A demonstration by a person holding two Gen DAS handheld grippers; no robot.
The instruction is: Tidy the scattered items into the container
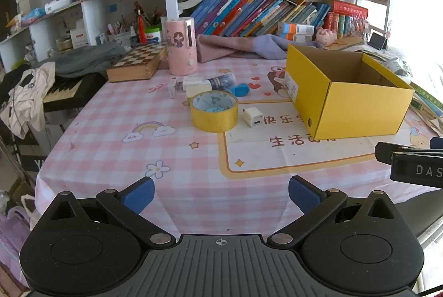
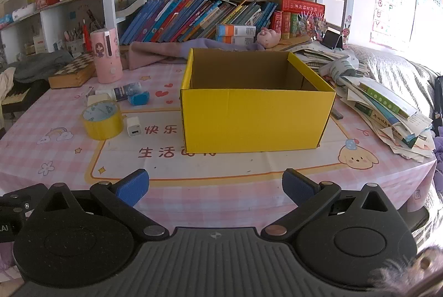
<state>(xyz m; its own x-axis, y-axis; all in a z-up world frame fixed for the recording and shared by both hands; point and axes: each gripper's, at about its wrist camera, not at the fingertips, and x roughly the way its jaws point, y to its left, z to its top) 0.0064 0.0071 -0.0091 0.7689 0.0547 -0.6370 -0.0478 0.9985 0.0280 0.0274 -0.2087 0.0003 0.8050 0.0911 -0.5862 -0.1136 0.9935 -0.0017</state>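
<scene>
- My left gripper (image 1: 221, 194): jaws spread wide, nothing between them, hovering over the tablecloth (image 1: 110, 158).
- My right gripper (image 2: 216, 187): jaws likewise spread and empty.
- From the left jaws, the yellow tape roll (image 1: 214, 111) lies at 12 o'clock, lying flat with its hole facing up; the white charger cube (image 1: 252, 116) sits just beside it at 1 o'clock.
- The yellow cardboard box (image 2: 254, 117) stands at 12 o'clock from the right jaws, open-topped.
- Judgement: left hand is nearer the clutter; right nearer the box.
</scene>
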